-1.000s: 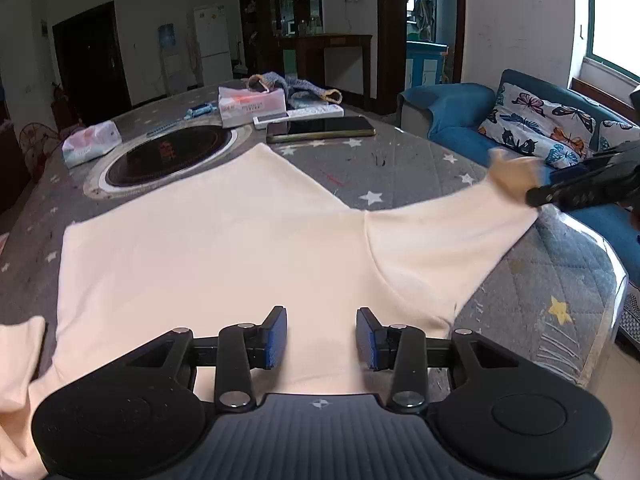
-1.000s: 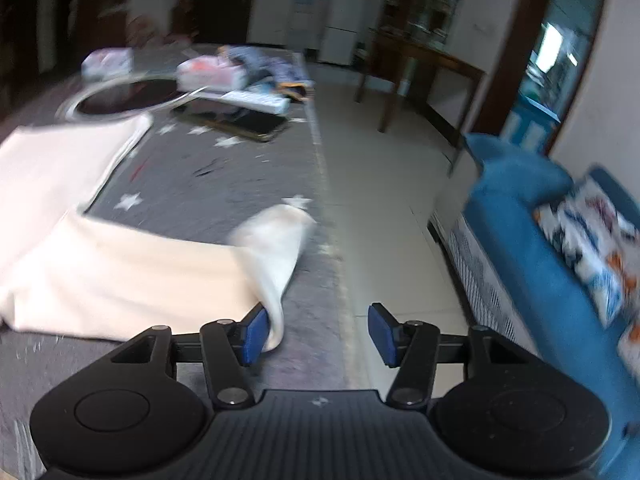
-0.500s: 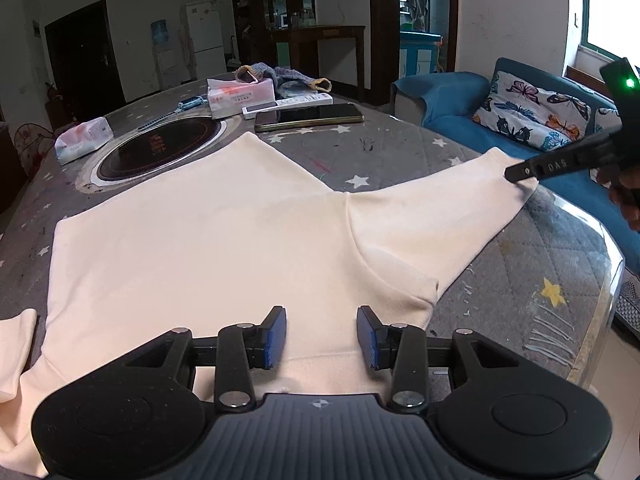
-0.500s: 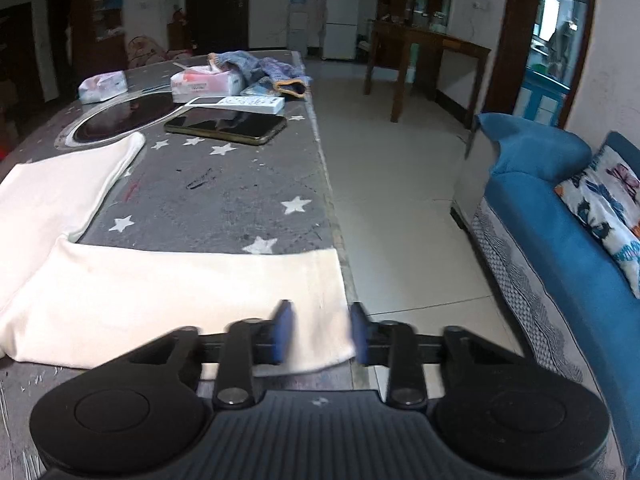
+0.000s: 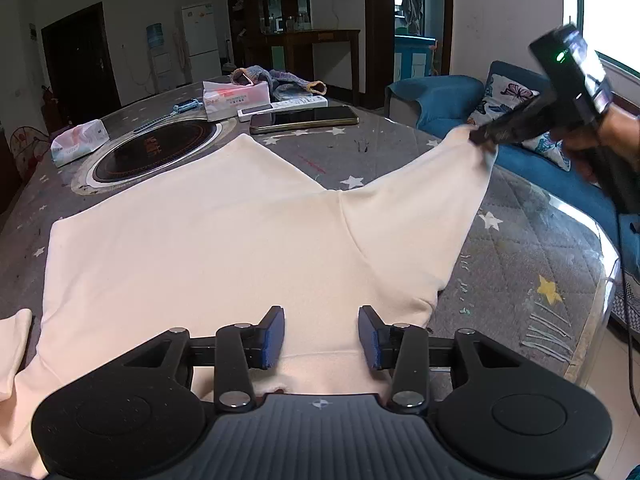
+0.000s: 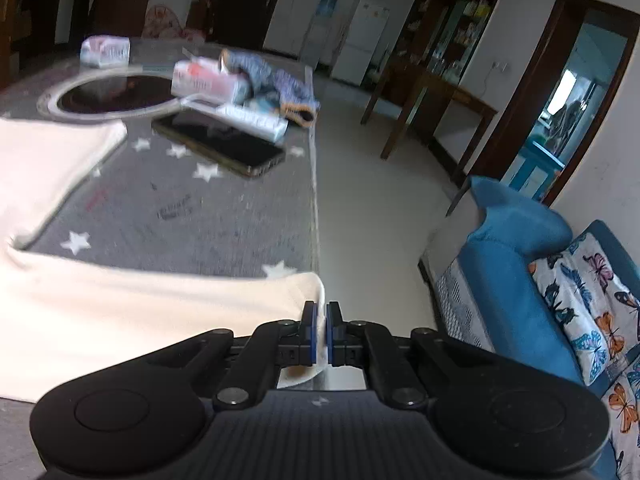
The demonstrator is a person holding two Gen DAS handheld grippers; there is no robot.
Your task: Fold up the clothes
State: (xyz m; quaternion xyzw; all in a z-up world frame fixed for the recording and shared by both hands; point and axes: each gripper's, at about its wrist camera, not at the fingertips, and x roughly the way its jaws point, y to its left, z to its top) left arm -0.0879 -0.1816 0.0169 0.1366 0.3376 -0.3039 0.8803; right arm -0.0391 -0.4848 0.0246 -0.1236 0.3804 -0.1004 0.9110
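step: sleeve fold | cream shirt (image 5: pixel 208 240) flat on bench (image 5: pixel 520 248) | right claw (image 6: pixel 321 334) clamped on sleeve cuff (image 6: pixel 308 284), lifted | left claw (image 5: pixel 321 336) half-open, empty, over collar | next: carry the cuff across the body

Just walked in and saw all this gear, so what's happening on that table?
A person is folding a cream sweatshirt spread on the star-print table. The right tongs are shut on the sleeve cuff, lifting it at the table's edge. The left tongs hover open over the neckline, gripping nothing.
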